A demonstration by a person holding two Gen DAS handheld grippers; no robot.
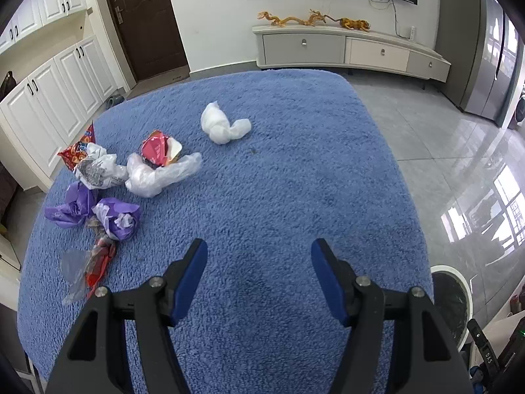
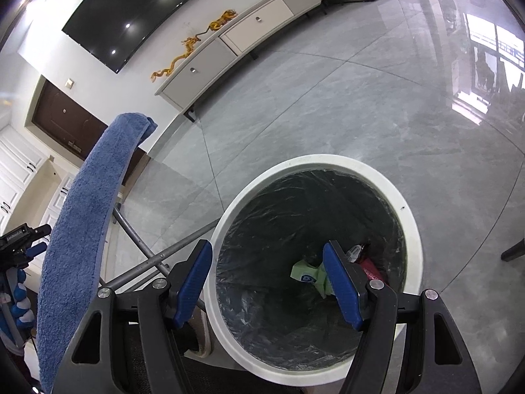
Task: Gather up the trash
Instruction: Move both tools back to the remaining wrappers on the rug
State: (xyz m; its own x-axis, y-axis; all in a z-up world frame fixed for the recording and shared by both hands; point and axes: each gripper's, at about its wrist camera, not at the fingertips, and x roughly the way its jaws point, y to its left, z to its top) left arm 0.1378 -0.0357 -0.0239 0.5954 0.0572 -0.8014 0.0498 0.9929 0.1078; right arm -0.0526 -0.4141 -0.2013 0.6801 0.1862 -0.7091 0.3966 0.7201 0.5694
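Trash (image 1: 137, 177) lies clustered on the blue-covered tabletop (image 1: 295, 180), well ahead of the left tool (image 1: 259, 262), half open and empty. Right tool (image 2: 267, 262), also half open and empty, hangs over the bin (image 2: 315, 164). Next: reach a wrapper and pinch it.
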